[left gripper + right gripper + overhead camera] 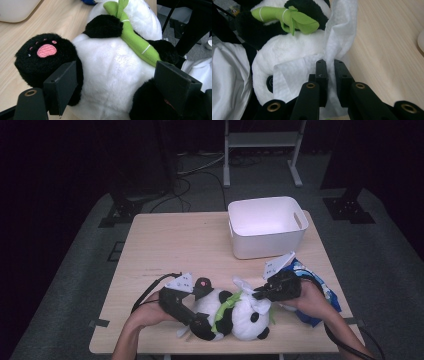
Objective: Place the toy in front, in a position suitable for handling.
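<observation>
Panda plush [227, 315] lies on its back near your edge of the wooden table [170, 245], its head toward your right hand and its black legs toward your left, with a green bamboo stalk [136, 40] tucked across its white belly under one black arm. Your left gripper [192, 312] sits at the panda's lower body with its jaws spread wide: in the left gripper view one jaw stands against the black leg with the pink paw pad [46, 50] and the other against the dark fur on the far side, the white belly between them, so you hold the toy's body loosely in a broad grip. Your right gripper [260, 295] is at the panda's head, its jaws nearly together and pinched on a white wipe [299, 72]; in the right gripper view the sheet drapes over the white face and rises in a fold between the two jaws. A white plastic bin [266, 226] stands farther back on the table, well apart from the toy. Just beside your right hand lies a blue packet [320, 290] at the table's right edge.
</observation>
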Action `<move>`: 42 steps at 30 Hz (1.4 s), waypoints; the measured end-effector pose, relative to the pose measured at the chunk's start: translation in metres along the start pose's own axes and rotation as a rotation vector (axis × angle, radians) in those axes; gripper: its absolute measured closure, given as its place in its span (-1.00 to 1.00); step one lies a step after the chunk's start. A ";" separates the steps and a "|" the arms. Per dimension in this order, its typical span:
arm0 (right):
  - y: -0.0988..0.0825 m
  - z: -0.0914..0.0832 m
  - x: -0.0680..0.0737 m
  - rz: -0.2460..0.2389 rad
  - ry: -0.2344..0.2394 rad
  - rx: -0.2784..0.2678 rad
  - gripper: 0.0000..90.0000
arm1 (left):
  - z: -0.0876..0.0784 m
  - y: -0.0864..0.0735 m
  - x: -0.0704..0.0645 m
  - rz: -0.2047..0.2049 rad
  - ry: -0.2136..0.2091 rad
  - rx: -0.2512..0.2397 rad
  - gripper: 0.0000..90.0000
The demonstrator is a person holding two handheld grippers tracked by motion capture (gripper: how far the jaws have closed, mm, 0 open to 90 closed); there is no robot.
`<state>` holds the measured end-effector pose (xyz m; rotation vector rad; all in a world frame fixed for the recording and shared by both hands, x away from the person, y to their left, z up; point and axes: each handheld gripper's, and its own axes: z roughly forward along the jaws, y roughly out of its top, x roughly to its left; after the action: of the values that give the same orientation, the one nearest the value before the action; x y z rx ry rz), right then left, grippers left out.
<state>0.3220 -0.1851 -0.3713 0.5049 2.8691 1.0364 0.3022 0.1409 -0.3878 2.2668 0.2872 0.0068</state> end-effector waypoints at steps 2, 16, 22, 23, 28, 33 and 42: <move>-0.003 -0.001 0.000 0.003 -0.002 0.006 0.83 | 0.000 0.000 0.000 0.000 0.002 0.001 -0.60; -0.009 -0.007 0.006 0.009 0.072 -0.032 0.82 | 0.005 0.002 -0.001 -0.004 -0.005 0.011 -0.60; 0.001 -0.005 0.015 -0.037 0.109 -0.022 0.82 | 0.006 0.001 -0.001 0.001 -0.011 0.012 -0.59; 0.000 -0.006 0.015 -0.037 0.109 -0.023 0.82 | 0.006 0.001 -0.001 0.002 -0.011 0.014 -0.59; -0.008 -0.011 0.014 -0.014 0.102 -0.013 0.82 | 0.006 0.001 -0.003 0.000 -0.010 0.017 -0.59; -0.021 -0.012 0.010 0.016 0.083 0.009 0.82 | 0.006 0.001 -0.002 0.002 -0.011 0.020 -0.59; -0.036 -0.013 0.005 0.051 0.053 0.061 0.82 | 0.006 0.001 -0.002 0.002 -0.010 0.022 -0.59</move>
<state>0.3051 -0.2170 -0.3837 0.5661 2.9574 0.9870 0.3008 0.1349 -0.3908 2.2879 0.2815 -0.0064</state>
